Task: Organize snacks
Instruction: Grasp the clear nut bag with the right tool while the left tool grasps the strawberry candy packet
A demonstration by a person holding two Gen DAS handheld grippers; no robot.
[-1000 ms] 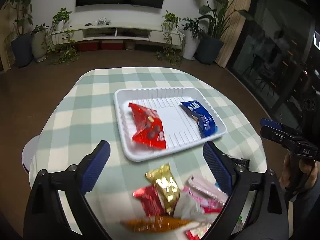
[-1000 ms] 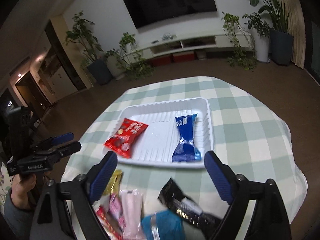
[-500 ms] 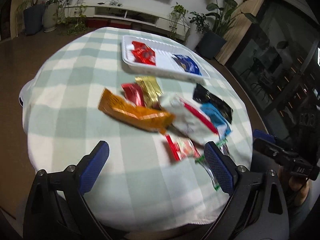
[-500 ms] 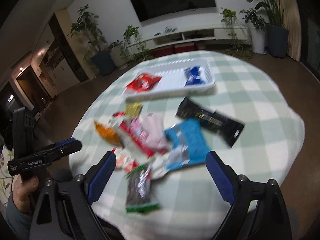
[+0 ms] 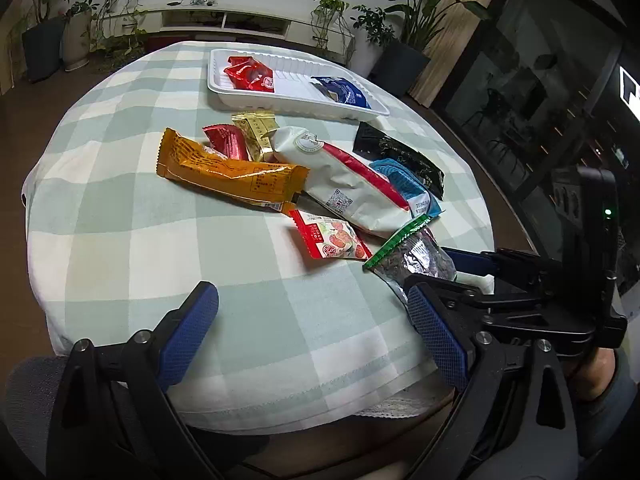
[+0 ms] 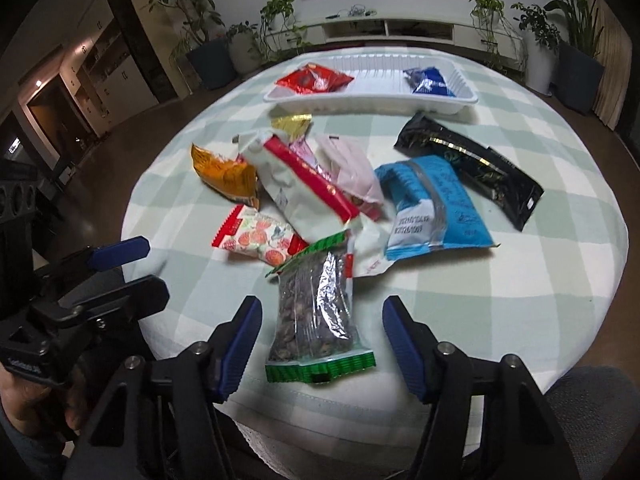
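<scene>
A white tray at the table's far side holds a red packet and a blue packet. Several loose snacks lie in a pile: an orange bar, a white-and-red pack, a strawberry packet, a light blue pack, a black pack. A clear bag of seeds with green ends lies nearest. My right gripper is open, its fingers on either side of that bag's near end. My left gripper is open and empty over the near table edge.
The round table has a green-and-white checked cloth. The tray also shows in the right wrist view. Potted plants and a low white TV shelf stand beyond the table. A grey chair seat is below the near edge.
Both grippers have pulled back from over the tray to the near table edge. The whole snack pile has come into view, and the right gripper now flanks the seed bag.
</scene>
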